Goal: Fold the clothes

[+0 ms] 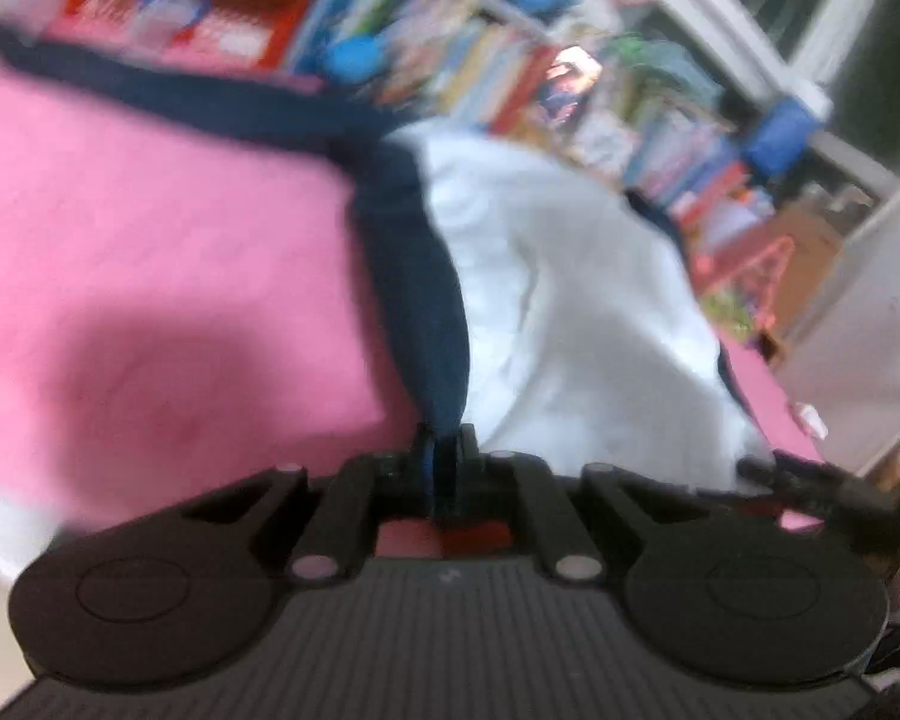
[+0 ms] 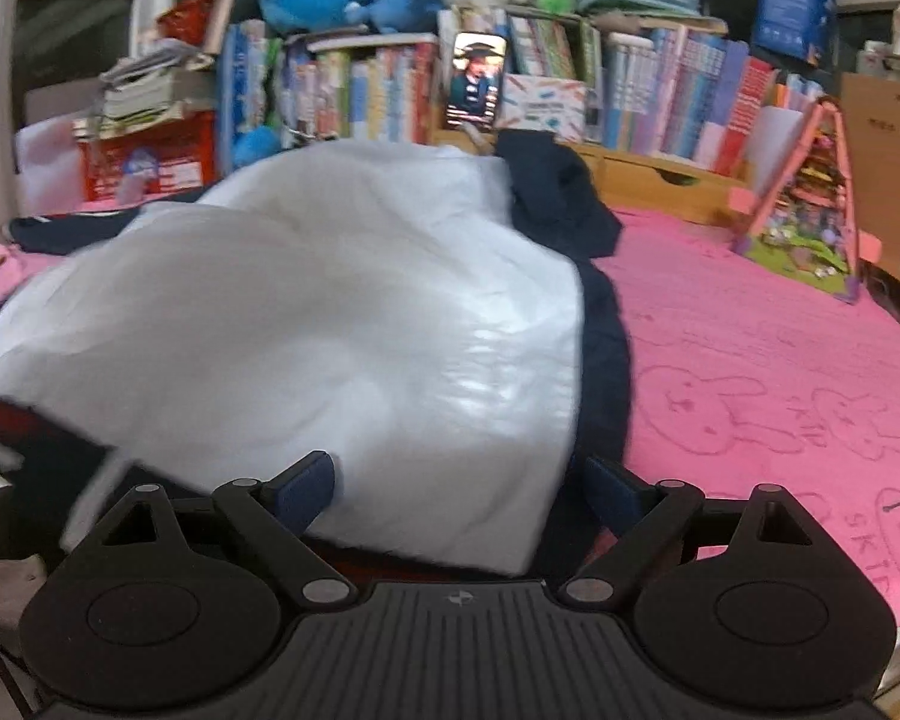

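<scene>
Currently left gripper (image 1: pixel 444 450) is clamped on the navy edge (image 1: pixel 426 300) of the shirt (image 2: pixel 306 312) on the pink cloth (image 2: pixel 750 324), edge running straight away from me; right gripper (image 2: pixel 459 480) gapes around the near hem.

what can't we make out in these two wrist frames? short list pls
- Left wrist view: motion blur smears the bookshelf; no titles readable.
- Left tongs are shut on the navy fabric strip; which part of the garment it is cannot be told.
- Right wrist view: the white garment covers the navy garment; its shape and fold state are hidden.
- Right tongs are open; the white garment's near edge is hidden behind the tong body.
</scene>
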Motion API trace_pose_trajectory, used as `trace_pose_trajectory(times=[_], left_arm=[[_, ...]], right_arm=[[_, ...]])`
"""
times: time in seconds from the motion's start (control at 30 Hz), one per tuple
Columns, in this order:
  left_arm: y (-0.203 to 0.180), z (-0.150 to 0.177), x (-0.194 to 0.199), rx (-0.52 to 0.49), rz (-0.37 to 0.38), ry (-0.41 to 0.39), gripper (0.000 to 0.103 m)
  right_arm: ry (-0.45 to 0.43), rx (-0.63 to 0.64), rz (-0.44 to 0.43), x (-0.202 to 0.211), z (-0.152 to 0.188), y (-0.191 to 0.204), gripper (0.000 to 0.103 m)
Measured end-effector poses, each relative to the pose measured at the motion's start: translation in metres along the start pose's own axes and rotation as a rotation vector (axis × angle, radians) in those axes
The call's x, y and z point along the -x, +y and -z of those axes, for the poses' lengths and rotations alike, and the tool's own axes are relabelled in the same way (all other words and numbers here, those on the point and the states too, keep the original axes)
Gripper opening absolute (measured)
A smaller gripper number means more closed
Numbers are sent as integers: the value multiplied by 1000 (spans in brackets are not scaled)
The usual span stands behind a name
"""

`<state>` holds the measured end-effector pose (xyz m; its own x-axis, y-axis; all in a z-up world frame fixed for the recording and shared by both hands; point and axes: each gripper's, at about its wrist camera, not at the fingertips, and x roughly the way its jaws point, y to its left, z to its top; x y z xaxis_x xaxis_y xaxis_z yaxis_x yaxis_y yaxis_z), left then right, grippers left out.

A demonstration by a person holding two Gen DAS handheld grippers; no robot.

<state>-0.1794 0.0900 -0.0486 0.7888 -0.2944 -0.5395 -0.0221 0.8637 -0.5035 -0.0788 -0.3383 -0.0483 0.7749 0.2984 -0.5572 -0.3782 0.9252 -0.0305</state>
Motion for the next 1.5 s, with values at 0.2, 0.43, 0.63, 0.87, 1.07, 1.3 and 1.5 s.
trace_pose_trajectory(times=[0.2,0.43,0.63,0.87,1.07,1.3,1.5], left_arm=[[-18,-15,27,-181,-152,-30,29],[-67,-79,-6,-312,-178,-225,38],[-115,-107,-129,-439,-137,-128,44],[-103,-106,-190,-448,-218,-5,44],[-98,-97,-199,-448,-250,3,48],[-100,-98,-200,-462,-265,5,50],[-101,-100,-204,-455,-262,7,51]], right_arm=[[14,-3,-18,-9,1,-9,93],[32,-9,-43,-5,6,-12,84],[60,-55,-80,0,6,-20,84],[65,-117,-174,20,-26,-50,79],[-81,-118,-95,-12,-119,-71,83],[-2,-83,99,-176,-233,-47,93],[318,-233,383,-310,-255,-49,95]])
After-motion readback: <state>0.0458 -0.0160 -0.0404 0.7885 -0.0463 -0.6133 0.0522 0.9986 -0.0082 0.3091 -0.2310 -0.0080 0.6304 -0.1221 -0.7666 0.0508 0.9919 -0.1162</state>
